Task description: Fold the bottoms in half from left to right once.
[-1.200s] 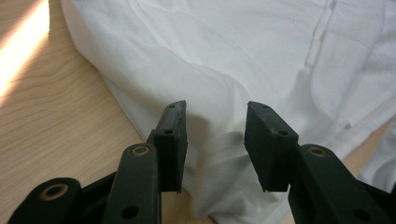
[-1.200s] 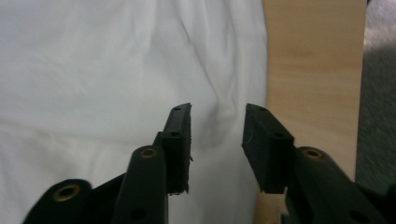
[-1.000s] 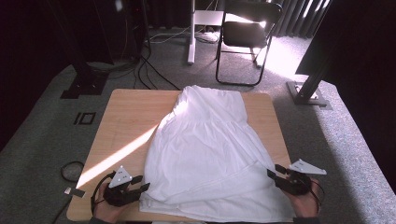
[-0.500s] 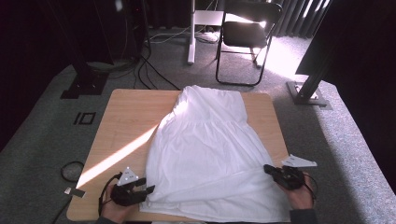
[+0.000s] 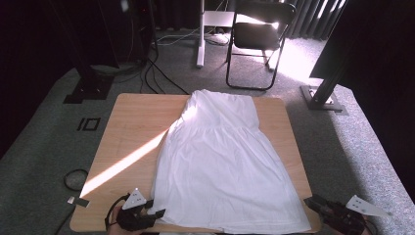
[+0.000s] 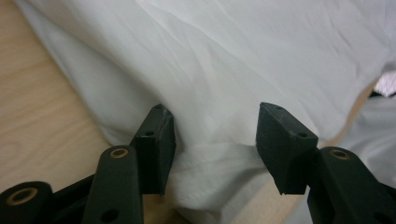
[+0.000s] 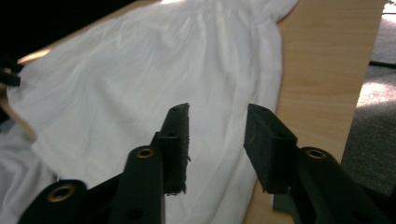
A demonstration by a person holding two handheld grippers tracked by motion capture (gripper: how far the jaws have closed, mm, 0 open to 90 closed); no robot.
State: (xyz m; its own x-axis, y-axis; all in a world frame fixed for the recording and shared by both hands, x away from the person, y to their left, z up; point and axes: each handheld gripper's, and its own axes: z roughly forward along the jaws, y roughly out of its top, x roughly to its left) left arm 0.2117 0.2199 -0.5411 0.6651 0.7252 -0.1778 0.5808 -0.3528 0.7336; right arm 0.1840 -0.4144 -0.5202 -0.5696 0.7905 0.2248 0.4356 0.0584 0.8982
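Dress (image 5: 222,171) hem lies between both tongs, ungripped

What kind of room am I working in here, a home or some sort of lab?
Probably a lab or studio set up for recording, not a home: grey carpet floor, loose cables, dark curtains, a folding chair and black stands around one wooden table holding a white dress.

Your matte black two-jaw left gripper (image 5: 155,214) carries a pale grey three-cornered plate (image 5: 136,199) dotted with small holes, with a black cable (image 5: 111,211) looping behind it. Its blocky, wedge-tipped fingers (image 6: 158,142) show small screw holes, and brass-ringed pivots sit just behind them. Your black right gripper (image 5: 313,201) matches it, with a grey triangular plate (image 5: 366,206) behind the fingers.
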